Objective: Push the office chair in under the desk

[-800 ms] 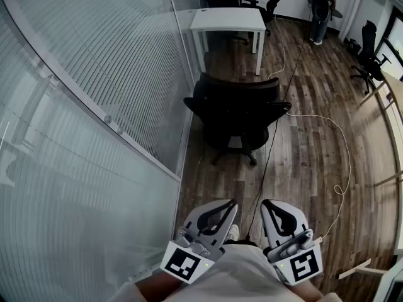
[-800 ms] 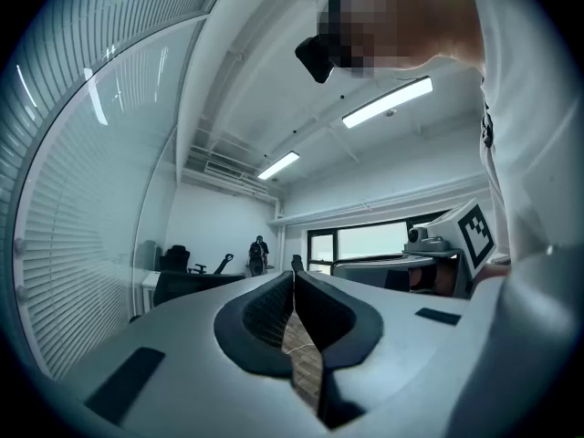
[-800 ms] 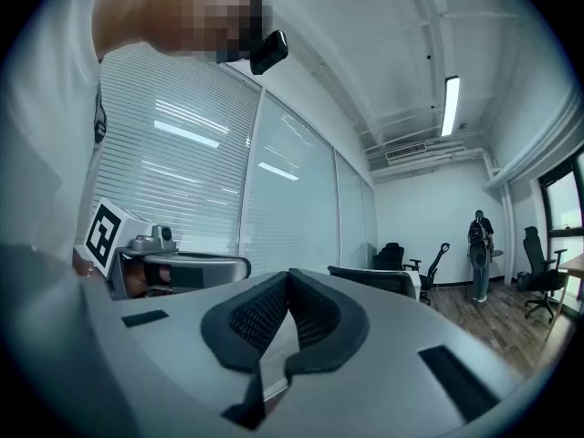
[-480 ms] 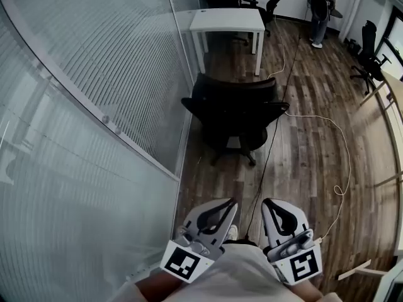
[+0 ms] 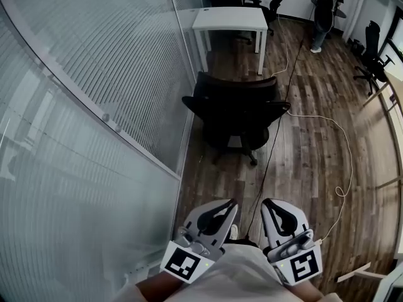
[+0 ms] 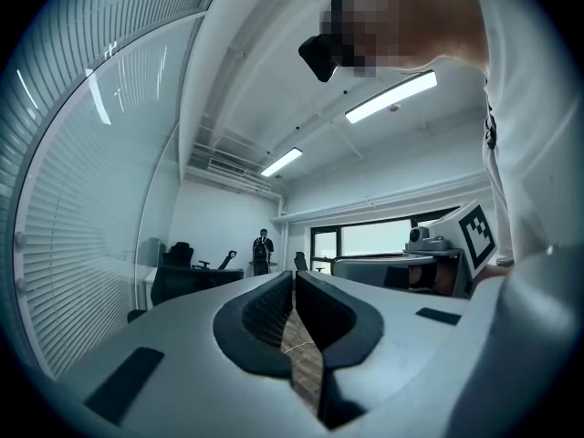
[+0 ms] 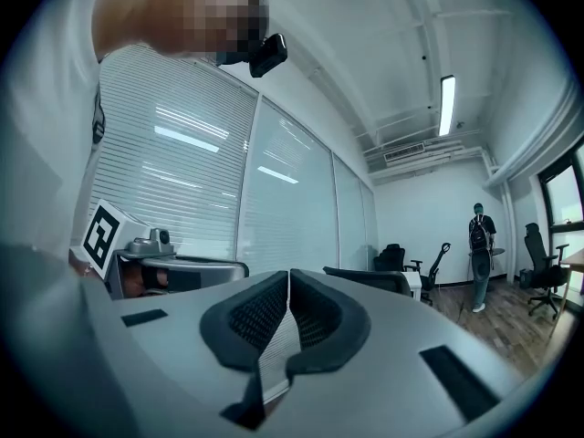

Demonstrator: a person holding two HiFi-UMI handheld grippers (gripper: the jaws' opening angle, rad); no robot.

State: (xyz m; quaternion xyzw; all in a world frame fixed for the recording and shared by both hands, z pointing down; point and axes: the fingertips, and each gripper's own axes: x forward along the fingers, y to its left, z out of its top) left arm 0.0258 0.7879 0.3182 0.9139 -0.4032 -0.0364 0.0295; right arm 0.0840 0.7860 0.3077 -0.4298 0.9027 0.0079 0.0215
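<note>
Chair (image 5: 236, 115) out from the white surface (image 5: 230, 19), both grippers empty.
The chair stands on the wood floor (image 5: 308, 162) beside the glass wall (image 5: 94, 74), apart from the surface, its back toward the person. Left gripper (image 5: 230, 206) and right gripper (image 5: 268, 205) sit side by side, fingers pressed together on nothing, well short of the chair.

Dark wood-plank floor (image 5: 315, 137). On it, black office chair (image 5: 236, 115) stands beside glass wall (image 5: 113, 74), short of white desk (image 5: 230, 21). Along planks, black cable (image 5: 271, 153) passes chair's right side; white cable (image 5: 345, 150) curves and loops further right. Another black chair (image 5: 371, 58) at far right.
</note>
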